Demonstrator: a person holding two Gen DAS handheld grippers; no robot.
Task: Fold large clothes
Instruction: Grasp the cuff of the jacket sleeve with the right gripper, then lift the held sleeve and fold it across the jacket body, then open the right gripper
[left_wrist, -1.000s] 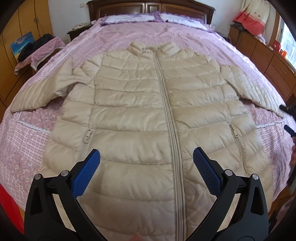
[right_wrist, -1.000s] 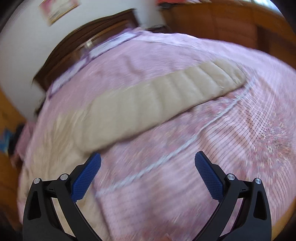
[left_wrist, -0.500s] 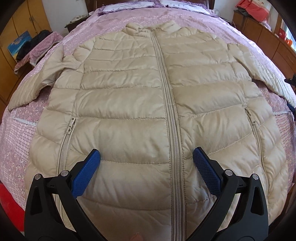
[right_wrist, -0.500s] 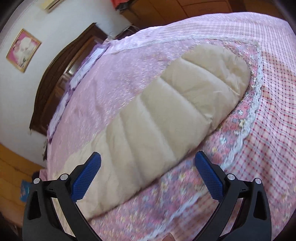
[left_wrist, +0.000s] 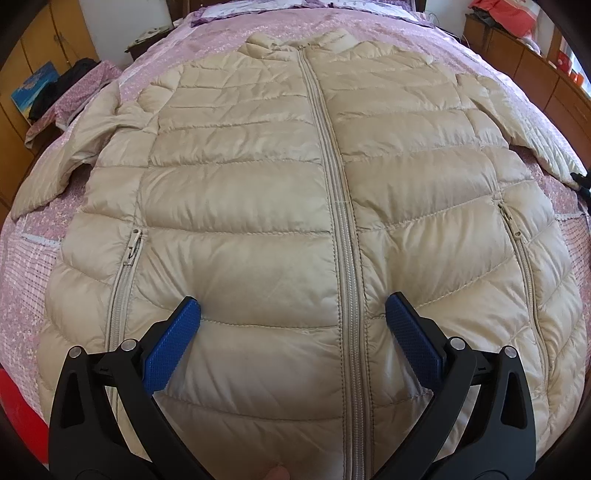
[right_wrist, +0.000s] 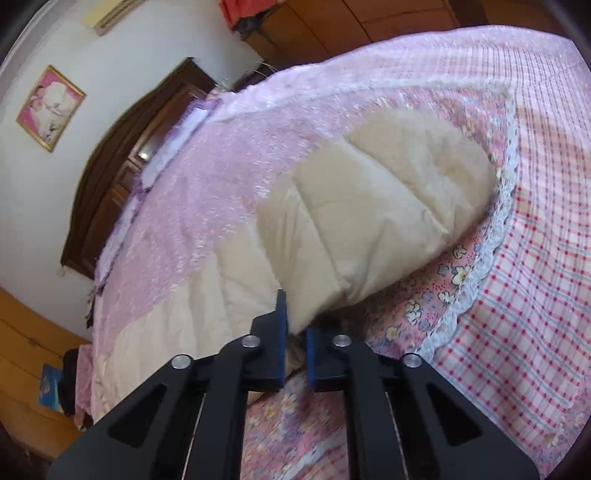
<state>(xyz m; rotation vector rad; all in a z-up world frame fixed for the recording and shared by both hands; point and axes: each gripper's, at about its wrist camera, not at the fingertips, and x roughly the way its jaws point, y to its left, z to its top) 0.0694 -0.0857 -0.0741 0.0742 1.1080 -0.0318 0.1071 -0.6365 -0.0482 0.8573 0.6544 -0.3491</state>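
The beige quilted down jacket lies zipped and face-up, spread across the pink floral bedspread, its hem towards the foot edge. The right gripper has just closed, pinching the lower edge of the right sleeve near the bed's side; the left gripper hangs wide open over the hem, holding nothing. Puffy, light and slick, it will likely slide, so seams or cuffs seem the surest holds.

A beige quilted puffer jacket lies on a pink flowered bedspread edged with white lace and red-and-blue checks. The black tongs carry blue textured pads. The headboard is dark brown wood.
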